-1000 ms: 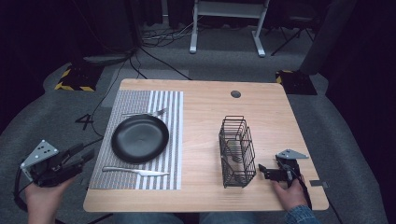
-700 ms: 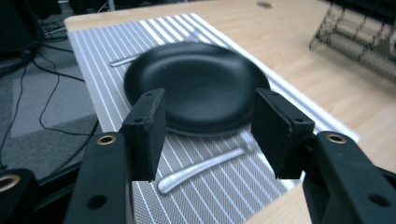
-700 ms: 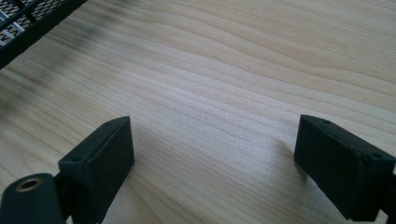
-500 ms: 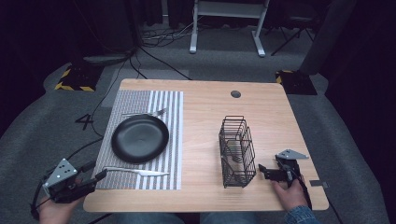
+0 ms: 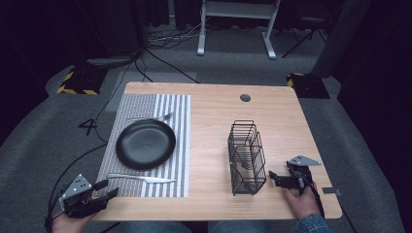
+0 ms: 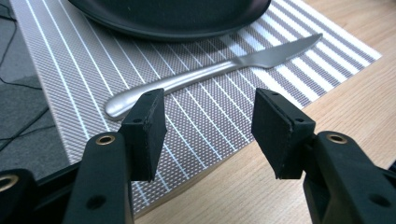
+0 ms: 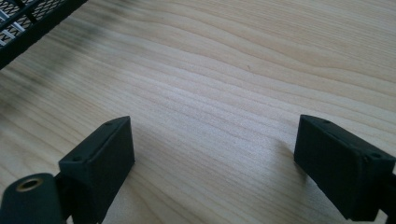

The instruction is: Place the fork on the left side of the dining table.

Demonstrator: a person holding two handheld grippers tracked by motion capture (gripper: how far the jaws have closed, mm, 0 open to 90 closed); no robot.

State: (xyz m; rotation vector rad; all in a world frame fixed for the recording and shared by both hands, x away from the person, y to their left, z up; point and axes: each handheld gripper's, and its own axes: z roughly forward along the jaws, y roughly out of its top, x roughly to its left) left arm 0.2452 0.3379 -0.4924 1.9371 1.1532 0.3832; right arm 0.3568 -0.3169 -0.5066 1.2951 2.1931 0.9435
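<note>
High view. Left gripper [image 5: 106,190] sits at lower left of the frame, at the near table [image 5: 214,121] edge, jaws apart and empty, aimed at the knife [image 5: 141,178]. Knife lies flat on the striped mat [image 5: 180,145], below the black plate [image 5: 145,144], handle end toward the gripper, blade toward frame centre. A fork [image 5: 148,117] lies above the plate. Right gripper [image 5: 275,178] rests at lower right, jaws wide with nothing between them, just beside the wire basket [image 5: 247,158]. Something metallic lies inside the basket; too small to name.

Left gripper view. Both pads [image 6: 148,126] stand wide apart, nothing between them. Knife [image 6: 205,74] runs across mid-frame, rounded handle end at centre left, just beyond the left pad and not touching it; blade tip at upper right. Plate rim [image 6: 187,25] fills the upper frame, close behind the knife.

Judgement: step in hand looks like the approach to pick up the knife. The handle is thin and lies flat, so the pads should straddle it crosswise, low against the mat, and close near the handle's middle rather than on the rounded tip, where it could pivot or slip. Keep clear of the plate rim.

Right gripper view. Pads [image 7: 100,163] wide, bare wood [image 7: 224,93] between them; basket corner [image 7: 32,23] at upper left. It looks parked, well placed to steady the basket.
</note>
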